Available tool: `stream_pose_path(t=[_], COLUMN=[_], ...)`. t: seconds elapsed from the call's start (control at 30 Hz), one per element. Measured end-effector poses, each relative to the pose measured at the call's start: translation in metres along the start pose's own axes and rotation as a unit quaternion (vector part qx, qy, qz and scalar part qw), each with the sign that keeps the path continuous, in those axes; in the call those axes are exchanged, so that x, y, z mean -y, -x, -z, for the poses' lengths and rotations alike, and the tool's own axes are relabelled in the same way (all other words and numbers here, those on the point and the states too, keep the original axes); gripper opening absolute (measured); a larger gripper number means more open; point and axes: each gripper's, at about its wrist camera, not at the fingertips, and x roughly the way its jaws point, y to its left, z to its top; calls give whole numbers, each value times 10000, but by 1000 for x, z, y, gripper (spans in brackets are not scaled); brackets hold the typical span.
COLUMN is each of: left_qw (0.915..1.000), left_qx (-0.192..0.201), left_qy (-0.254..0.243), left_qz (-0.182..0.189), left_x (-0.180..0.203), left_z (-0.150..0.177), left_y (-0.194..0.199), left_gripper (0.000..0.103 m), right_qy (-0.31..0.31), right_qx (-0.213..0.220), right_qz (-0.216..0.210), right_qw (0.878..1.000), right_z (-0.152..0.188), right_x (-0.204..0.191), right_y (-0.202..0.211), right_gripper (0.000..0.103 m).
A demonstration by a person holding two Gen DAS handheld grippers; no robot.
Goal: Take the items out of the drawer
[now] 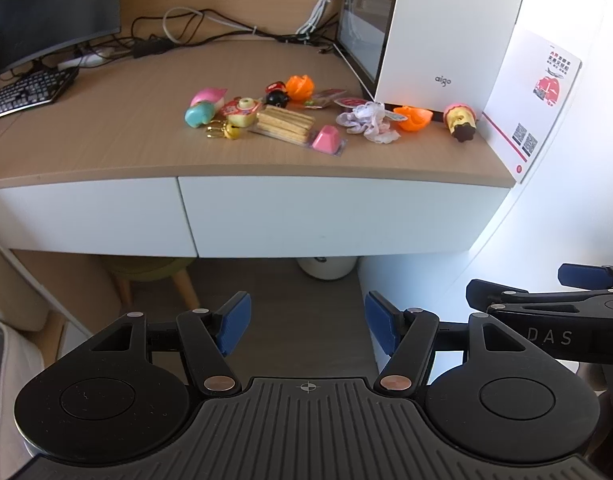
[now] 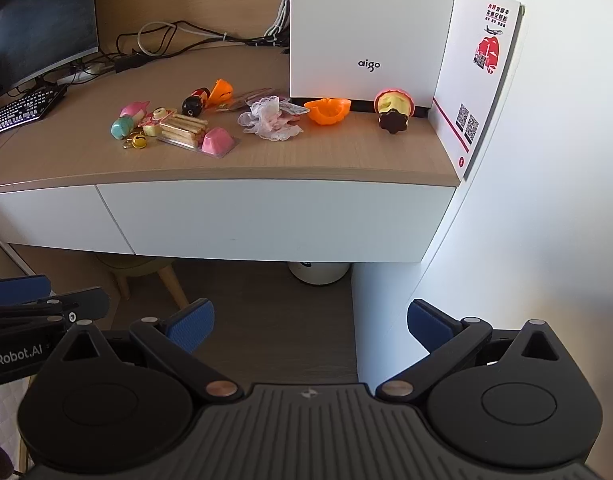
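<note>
Left gripper and right gripper both empty with jaws spread, held back from the desk, white drawer fully shut beneath the desktop, toys and wafer pack scattered on top, white computer case far right

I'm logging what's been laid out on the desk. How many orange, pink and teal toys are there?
Orange: 2, shell, shell
Pink: 2, squishy, wedge
Teal: 1, squishy
Total: 5
</note>
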Motion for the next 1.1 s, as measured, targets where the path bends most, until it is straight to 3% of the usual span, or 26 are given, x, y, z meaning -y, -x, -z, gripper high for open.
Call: stream_pose_path(t=[1.1], left_qw=[10000], left_qx=[82], left_qy=[19], left_qz=[35], left_x=[0], left_z=[-1], left_y=[6], left_gripper=[68], right_qy=[-26], right_qx=[83], right_qz=[-24], right_qw=[10000], right_z=[2], right_x=[3], right_y=[3], right_gripper=[103])
